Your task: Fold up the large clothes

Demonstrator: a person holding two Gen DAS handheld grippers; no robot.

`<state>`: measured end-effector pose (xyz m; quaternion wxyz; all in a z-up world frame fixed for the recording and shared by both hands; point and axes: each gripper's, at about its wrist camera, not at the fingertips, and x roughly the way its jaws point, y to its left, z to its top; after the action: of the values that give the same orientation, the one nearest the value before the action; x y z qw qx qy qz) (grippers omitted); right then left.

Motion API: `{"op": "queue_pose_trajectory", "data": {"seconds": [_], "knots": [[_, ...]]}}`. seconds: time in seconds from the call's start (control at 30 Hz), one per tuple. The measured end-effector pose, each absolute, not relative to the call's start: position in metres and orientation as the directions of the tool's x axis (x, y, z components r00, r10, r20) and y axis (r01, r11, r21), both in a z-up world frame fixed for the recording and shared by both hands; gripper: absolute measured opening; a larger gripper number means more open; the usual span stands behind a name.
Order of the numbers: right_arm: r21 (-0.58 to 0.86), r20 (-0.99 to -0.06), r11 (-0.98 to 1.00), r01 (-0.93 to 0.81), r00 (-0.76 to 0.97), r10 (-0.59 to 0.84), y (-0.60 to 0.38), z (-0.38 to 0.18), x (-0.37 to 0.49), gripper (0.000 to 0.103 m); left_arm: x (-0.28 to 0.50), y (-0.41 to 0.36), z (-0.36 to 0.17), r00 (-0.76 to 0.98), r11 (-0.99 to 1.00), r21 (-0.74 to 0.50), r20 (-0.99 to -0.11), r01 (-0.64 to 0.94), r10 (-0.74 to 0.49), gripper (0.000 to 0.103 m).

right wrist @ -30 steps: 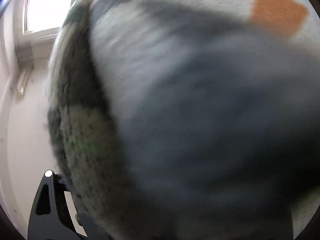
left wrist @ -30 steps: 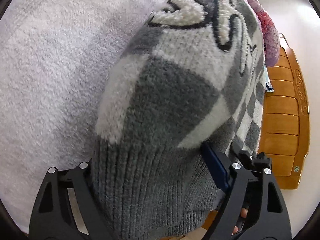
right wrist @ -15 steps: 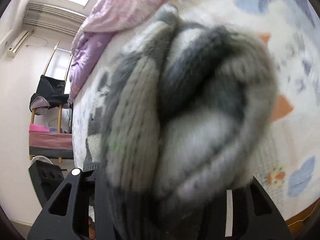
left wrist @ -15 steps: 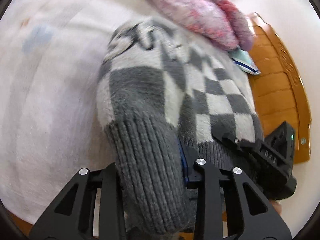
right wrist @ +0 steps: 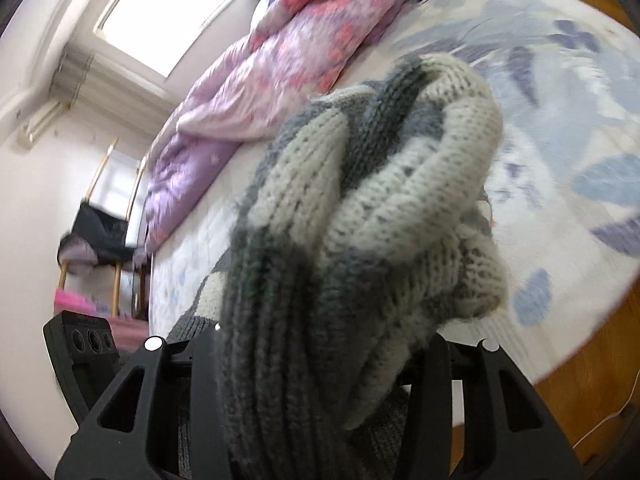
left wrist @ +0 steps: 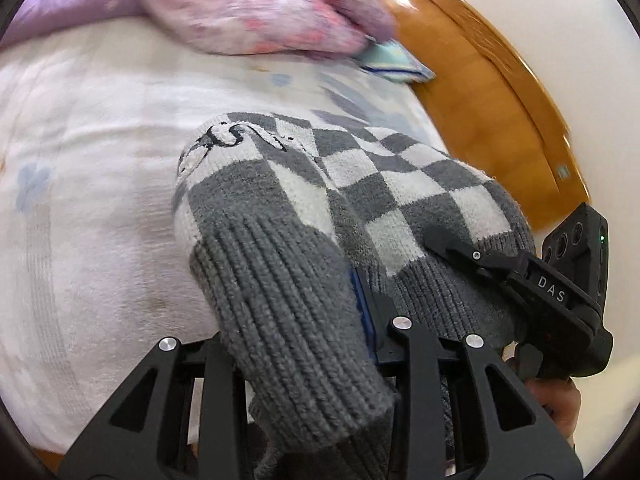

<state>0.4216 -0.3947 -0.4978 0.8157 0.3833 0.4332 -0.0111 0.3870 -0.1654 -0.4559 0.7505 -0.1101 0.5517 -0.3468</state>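
Note:
A grey-and-white checkered knit sweater (left wrist: 360, 184) hangs lifted above the bed, its ribbed grey hem bunched toward both cameras. My left gripper (left wrist: 300, 340) is shut on a thick fold of that hem. In the left wrist view the right gripper's black finger (left wrist: 476, 256) lies against the hem a little to the right, with a hand below it. In the right wrist view my right gripper (right wrist: 316, 344) is shut on a rolled bundle of the sweater (right wrist: 380, 184), which hides both pads. The sweater's lower part trails down to the bed sheet (left wrist: 100, 200).
A pink and purple quilt (left wrist: 260, 12) is heaped along the far side of the bed. A wooden bed board (left wrist: 480, 92) runs along the right. A rack with dark clothes (right wrist: 100, 232) stands by the wall under a window (right wrist: 168, 20).
Both grippers closed on the sweater's hem and rose with it, so the bed now lies farther below. The left gripper also rolled, and more of the checkered knit hangs free.

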Motion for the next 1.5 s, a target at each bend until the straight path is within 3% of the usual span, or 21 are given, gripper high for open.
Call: {"op": "queue_pose_trajectory", "data": {"seconds": [0.17, 0.4, 0.63, 0.9, 1.0, 1.17, 1.33, 1.5], "knots": [[0.643, -0.672, 0.620, 0.450, 0.720, 0.174, -0.427, -0.472, 0.332, 0.040, 0.337, -0.216, -0.421, 0.066, 0.629, -0.528, -0.733, 0.571, -0.677, 0.030], [0.640, -0.634, 0.468, 0.610, 0.763, -0.127, -0.510, -0.441, 0.137, 0.040, 0.200, -0.355, -0.397, -0.176, 0.331, -0.543, -0.682, 0.772, -0.710, 0.030], [0.603, -0.637, 0.295, 0.741, 0.670, -0.381, -0.590, -0.444, -0.087, 0.040, 0.004, -0.496, -0.413, -0.418, 0.059, -0.590, -0.635, 0.805, -0.649, 0.030], [0.520, -0.691, 0.225, 0.824, 0.561, -0.456, -0.640, -0.446, -0.251, 0.040, -0.148, -0.580, -0.448, -0.560, -0.032, -0.665, -0.601, 0.746, -0.570, 0.030], [0.540, -0.689, 0.204, 0.816, 0.569, -0.450, -0.643, -0.453, -0.273, 0.040, -0.165, -0.595, -0.452, -0.556, -0.038, -0.647, -0.622, 0.762, -0.551, 0.030], [0.567, -0.680, 0.245, 0.787, 0.614, -0.400, -0.656, -0.459, -0.237, 0.040, -0.160, -0.594, -0.443, -0.504, 0.015, -0.622, -0.648, 0.783, -0.571, 0.030], [0.594, -0.655, 0.362, 0.718, 0.693, -0.300, -0.685, -0.454, -0.157, 0.040, -0.081, -0.579, -0.432, -0.385, 0.140, -0.607, -0.648, 0.783, -0.657, 0.030], [0.636, -0.603, 0.497, 0.591, 0.782, -0.157, -0.713, -0.459, -0.013, 0.040, 0.040, -0.564, -0.426, -0.199, 0.279, -0.558, -0.647, 0.782, -0.736, 0.030]]}}
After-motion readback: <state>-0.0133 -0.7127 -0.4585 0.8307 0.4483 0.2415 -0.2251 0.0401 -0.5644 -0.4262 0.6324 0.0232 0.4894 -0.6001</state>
